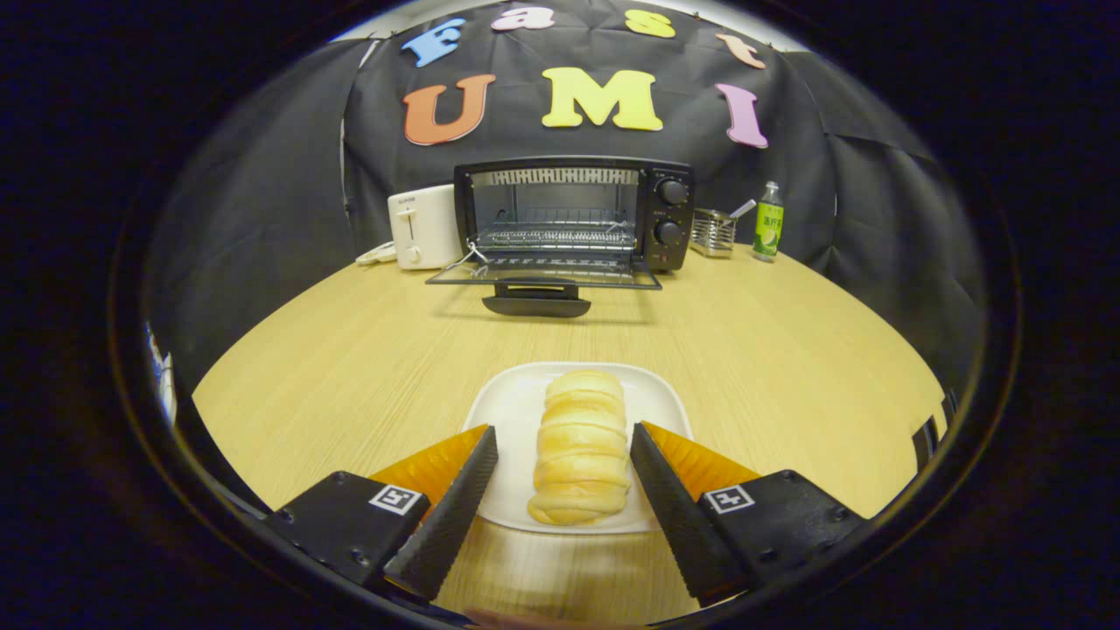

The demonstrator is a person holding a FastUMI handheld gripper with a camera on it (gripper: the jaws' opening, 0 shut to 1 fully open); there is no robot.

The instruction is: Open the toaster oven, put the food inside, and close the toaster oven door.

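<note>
- Nearest to us, our gripper [564,451] holds its two ribbed black fingers [455,512] wide apart, one on each side of the bread roll [582,446], with a small gap on both sides so that neither finger touches it.
- The bread roll, long, pale gold and ridged, lies lengthwise on a white plate [516,411], pointing away from us toward the oven.
- The plate is square with rounded corners and sits on the wooden table [350,367], whose light, fine-grained top stretches ahead of the fingers.
- Beyond the plate we see a broad stretch of bare tabletop, well apart from the appliances at the back.
- At the far edge stands the black toaster oven [573,214], its glass door [547,274] folded down flat toward us, handle at the front, wire rack visible inside, two knobs on its right side.
- Just beside the oven's left wall we see a white pop-up toaster [420,226].
- To the oven's right stand a wire holder [713,233] with a utensil in it and a green bottle [768,223].
- Black cloth [262,201] closes the booth behind and around the table.
</note>
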